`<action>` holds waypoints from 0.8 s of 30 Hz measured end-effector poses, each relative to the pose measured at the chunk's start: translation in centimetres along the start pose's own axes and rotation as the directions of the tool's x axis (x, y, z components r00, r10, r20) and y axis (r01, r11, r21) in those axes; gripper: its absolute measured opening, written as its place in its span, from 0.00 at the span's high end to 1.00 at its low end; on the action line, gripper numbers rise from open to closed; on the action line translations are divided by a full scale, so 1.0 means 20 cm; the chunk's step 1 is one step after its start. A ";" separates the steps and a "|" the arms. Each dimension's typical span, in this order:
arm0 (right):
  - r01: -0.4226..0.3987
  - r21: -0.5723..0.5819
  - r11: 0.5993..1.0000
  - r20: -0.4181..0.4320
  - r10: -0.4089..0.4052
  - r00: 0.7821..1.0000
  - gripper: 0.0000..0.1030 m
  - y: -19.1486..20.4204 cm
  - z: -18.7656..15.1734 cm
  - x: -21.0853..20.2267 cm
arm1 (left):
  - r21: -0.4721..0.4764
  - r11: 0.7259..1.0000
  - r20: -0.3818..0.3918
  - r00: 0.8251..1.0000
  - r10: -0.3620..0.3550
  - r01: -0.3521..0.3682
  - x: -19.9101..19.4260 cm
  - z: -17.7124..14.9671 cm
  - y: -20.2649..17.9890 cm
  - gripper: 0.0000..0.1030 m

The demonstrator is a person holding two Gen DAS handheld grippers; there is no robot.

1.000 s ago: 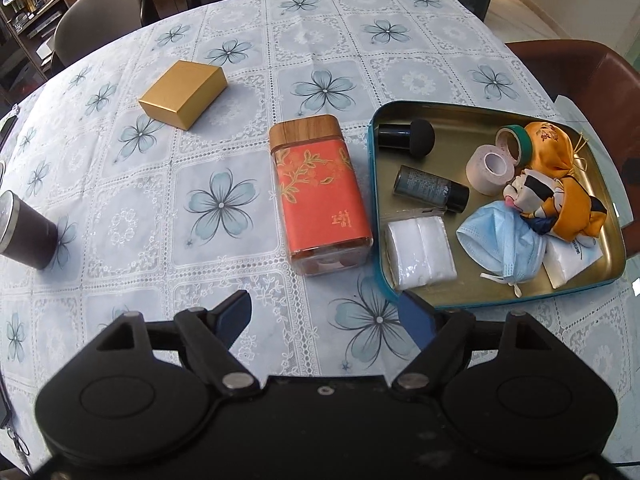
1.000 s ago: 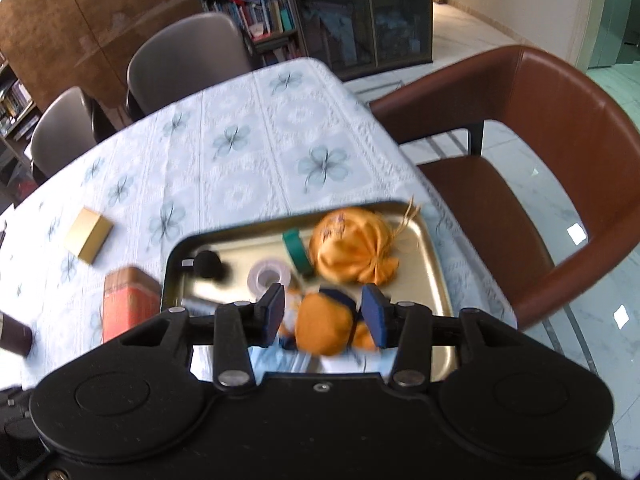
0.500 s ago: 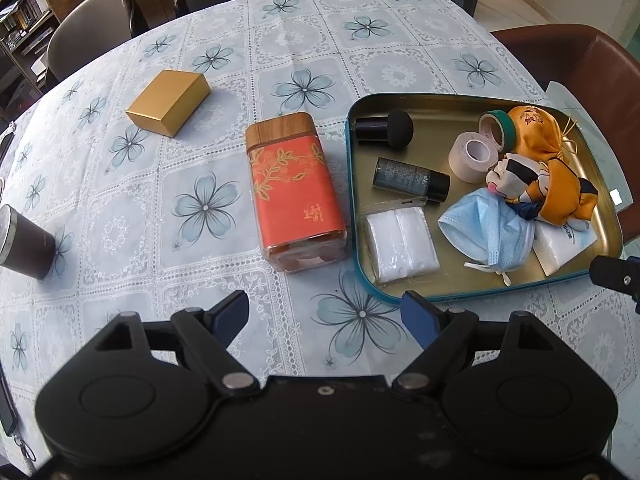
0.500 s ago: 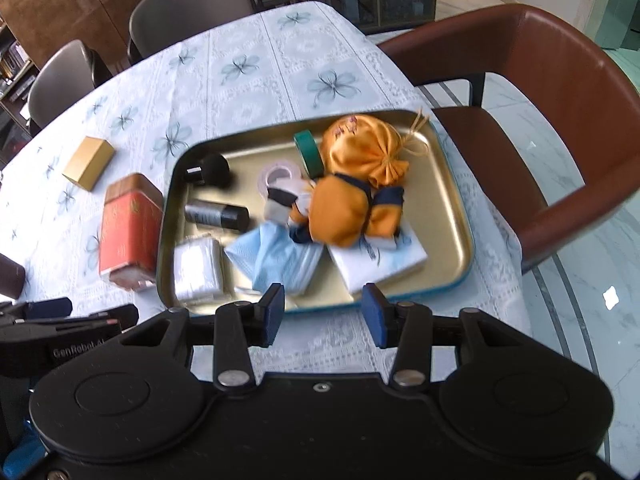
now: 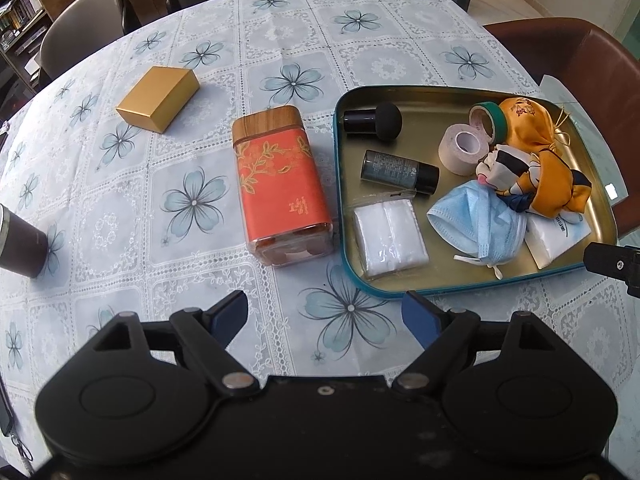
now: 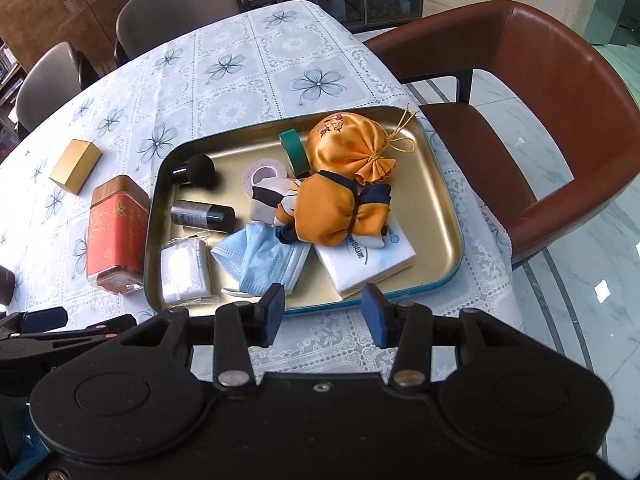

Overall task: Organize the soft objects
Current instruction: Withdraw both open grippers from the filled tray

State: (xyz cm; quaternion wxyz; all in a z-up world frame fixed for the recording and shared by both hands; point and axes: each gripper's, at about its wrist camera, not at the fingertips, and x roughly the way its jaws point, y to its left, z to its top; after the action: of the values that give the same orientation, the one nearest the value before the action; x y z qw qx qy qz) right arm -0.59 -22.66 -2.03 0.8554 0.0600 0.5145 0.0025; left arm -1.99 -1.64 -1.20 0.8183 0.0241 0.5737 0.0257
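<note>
right wrist view: right gripper hovers spread, empty, tray just ahead; left gripper wide, tray ahead-right.

Left tongs spread wide, empty; right tongs parted, empty, alongside.

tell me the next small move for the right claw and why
Probably ease the right claw forward and down toward the blue face mask. The claw hangs open and empty just short of the tray, and the mask is the soft item nearest its fingers, lying loose with nothing on top.
</note>
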 end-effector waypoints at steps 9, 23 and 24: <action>0.019 -0.009 1.000 -0.011 -0.019 1.000 0.56 0.01 0.01 0.02 | 0.002 1.000 -0.009 1.000 0.005 -0.005 0.02 0.01 0.00 0.19; 0.072 -0.054 0.996 0.002 -0.072 0.997 0.56 0.03 0.04 0.03 | 0.006 1.000 -0.015 1.000 0.010 -0.010 0.03 0.00 -0.01 0.19; 0.076 -0.056 0.996 -0.003 -0.076 0.997 0.56 0.03 0.04 0.03 | 0.006 1.000 -0.015 1.000 0.010 -0.010 0.03 0.00 0.00 0.19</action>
State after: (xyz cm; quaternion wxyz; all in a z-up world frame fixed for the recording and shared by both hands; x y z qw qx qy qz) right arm 0.53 -22.08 -2.18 0.8550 0.0164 0.5182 -0.0153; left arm -1.74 -1.66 -1.75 0.8138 0.0293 0.5797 0.0283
